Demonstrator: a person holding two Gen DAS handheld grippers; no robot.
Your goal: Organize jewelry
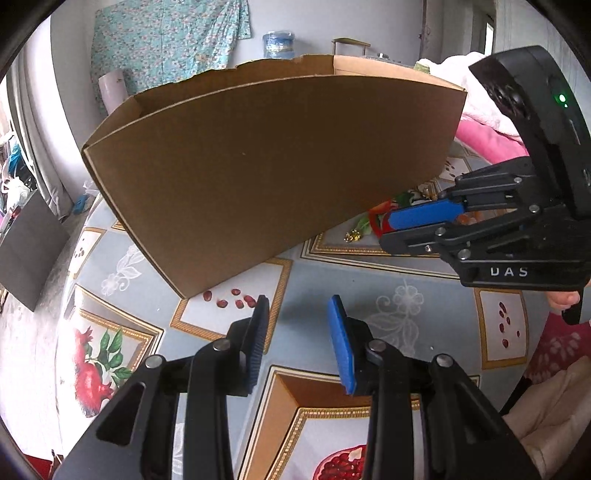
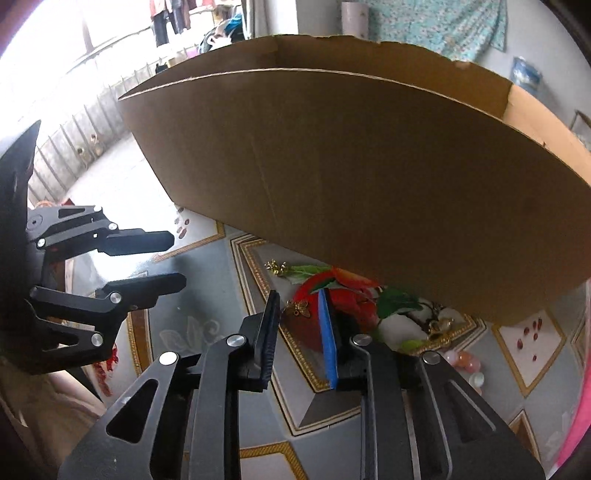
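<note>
While the left gripper (image 1: 297, 334) waits with jaws apart and empty, the right gripper (image 2: 299, 332), jaws narrowly apart around a gold charm (image 2: 300, 308) beside the cardboard box (image 2: 369, 166), seemingly needs only to close.

Soft daylight fills both views. In the right wrist view a window (image 2: 74, 33) at upper left burns out to white, and glare whitens the floor below it. The cardboard box (image 2: 369, 177) faces the camera in shade. Fisheye distortion bows its straight edges, and black vignetting rims the corners. Focus is reasonably sharp.
</note>
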